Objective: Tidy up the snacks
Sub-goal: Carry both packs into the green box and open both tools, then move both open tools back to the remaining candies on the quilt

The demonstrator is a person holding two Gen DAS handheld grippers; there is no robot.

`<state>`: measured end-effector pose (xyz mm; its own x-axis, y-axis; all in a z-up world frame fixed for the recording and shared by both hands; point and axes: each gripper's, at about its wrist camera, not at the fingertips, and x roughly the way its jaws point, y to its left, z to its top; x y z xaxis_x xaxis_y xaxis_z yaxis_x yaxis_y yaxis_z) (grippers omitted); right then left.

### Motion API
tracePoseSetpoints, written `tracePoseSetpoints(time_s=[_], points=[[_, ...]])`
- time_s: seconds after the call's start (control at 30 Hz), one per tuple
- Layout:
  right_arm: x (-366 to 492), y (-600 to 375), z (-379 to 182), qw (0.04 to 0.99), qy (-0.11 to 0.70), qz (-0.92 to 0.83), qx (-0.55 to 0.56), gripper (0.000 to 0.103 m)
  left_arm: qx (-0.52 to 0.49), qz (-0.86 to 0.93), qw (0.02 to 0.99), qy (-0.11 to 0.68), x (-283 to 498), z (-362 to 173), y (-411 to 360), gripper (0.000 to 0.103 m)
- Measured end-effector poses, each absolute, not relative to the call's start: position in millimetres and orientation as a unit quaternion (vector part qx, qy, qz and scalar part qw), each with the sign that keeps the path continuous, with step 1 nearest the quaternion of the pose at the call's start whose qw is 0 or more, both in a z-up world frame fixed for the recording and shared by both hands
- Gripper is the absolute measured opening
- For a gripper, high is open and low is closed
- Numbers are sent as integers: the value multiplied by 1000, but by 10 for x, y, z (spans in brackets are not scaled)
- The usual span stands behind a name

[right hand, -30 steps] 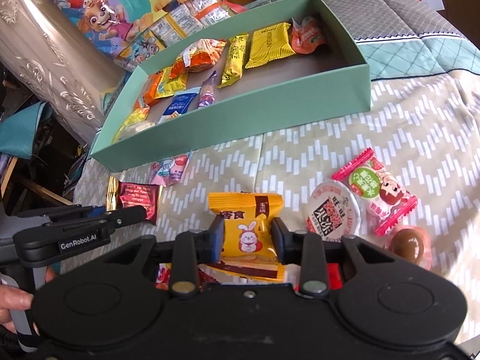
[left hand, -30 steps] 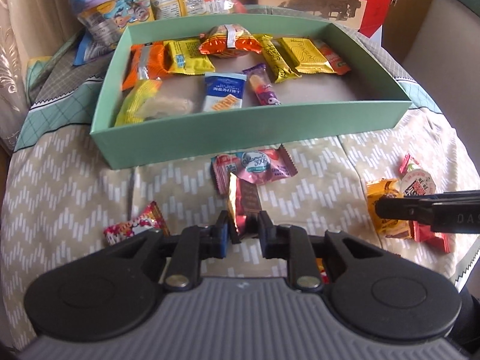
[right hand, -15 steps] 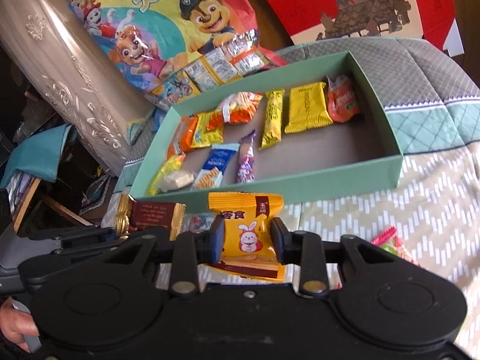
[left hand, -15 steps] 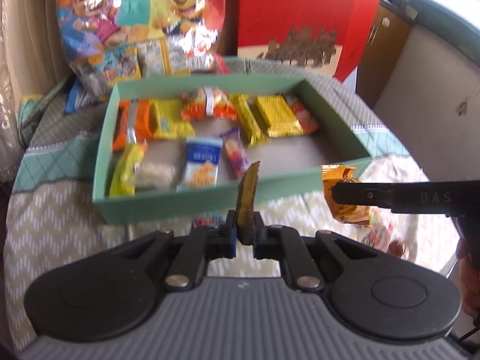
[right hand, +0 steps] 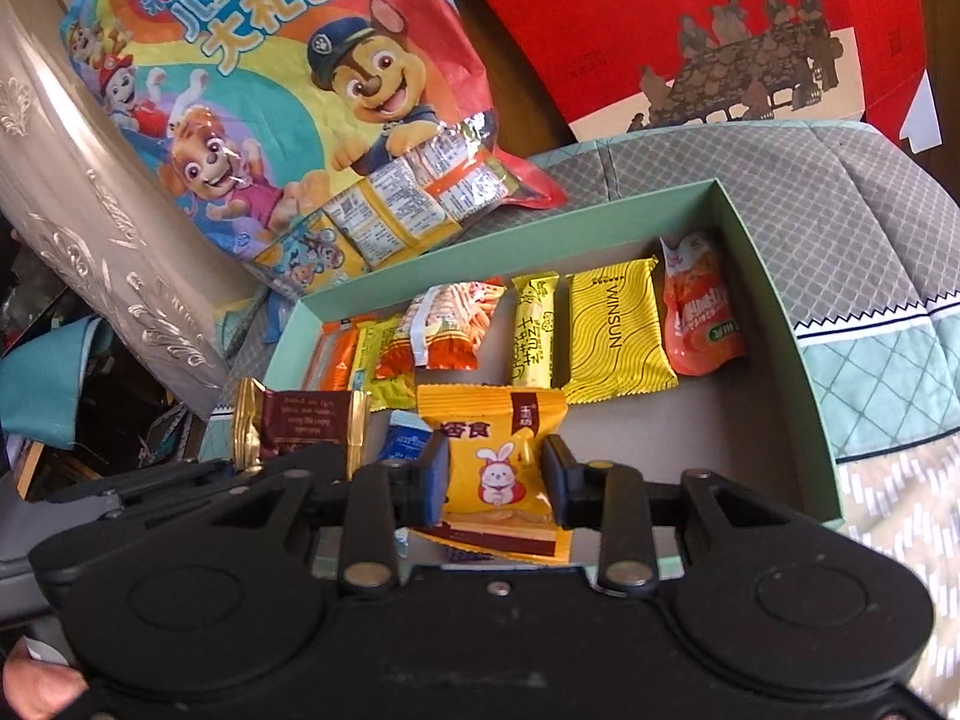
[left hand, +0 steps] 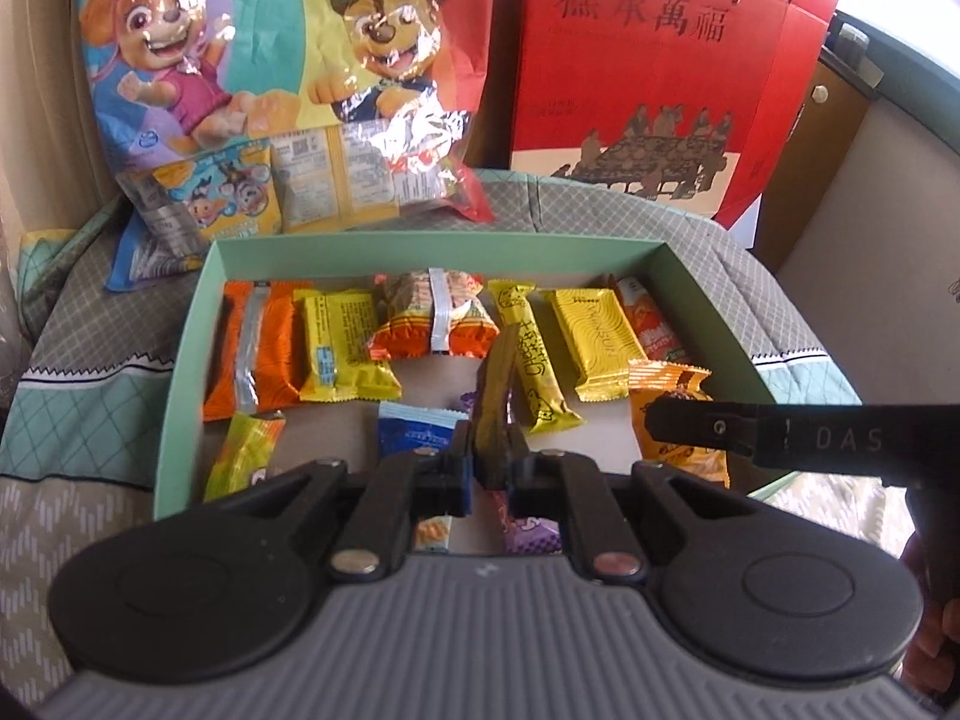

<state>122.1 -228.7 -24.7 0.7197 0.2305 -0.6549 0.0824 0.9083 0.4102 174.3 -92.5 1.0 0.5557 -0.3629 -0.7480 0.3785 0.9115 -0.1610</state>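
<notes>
Both over the green box [right hand: 774,324]: left gripper [left hand: 487,468] jaws pinch the maroon wafer pack [right hand: 300,429] edge-on; right gripper [right hand: 495,486] jaws clamp the rabbit snack pack [right hand: 492,450], probably nearer the bare floor at frame right.

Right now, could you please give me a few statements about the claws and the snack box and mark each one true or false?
1. The right claw grips a yellow rabbit packet. True.
2. The left claw is empty. False: it holds a brown-and-gold packet.
3. The green box already holds snacks. True.
4. The WINSUN packet lies outside the box. False: it lies inside.
5. Both claws hang over the box. True.
</notes>
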Motion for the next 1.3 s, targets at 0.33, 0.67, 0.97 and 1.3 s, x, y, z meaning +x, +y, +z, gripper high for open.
tracePoseSetpoints(time_s=[0.33,0.67,0.97,1.3], points=[[1270,-2356,-342,900,369,14,231,103,25,-147,896,418,1740,-116,-833,102],[1125,-2390,-412,891,382,-3,246,103,25,-148,888,435,1620,-165,-835,103],[911,-2363,-334,895,375,-6,244,103,28,-154,888,432,1447,-66,-855,103],[584,-2359,-303,895,372,-12,245,103,46,-173,884,432,1159,21,-881,103]])
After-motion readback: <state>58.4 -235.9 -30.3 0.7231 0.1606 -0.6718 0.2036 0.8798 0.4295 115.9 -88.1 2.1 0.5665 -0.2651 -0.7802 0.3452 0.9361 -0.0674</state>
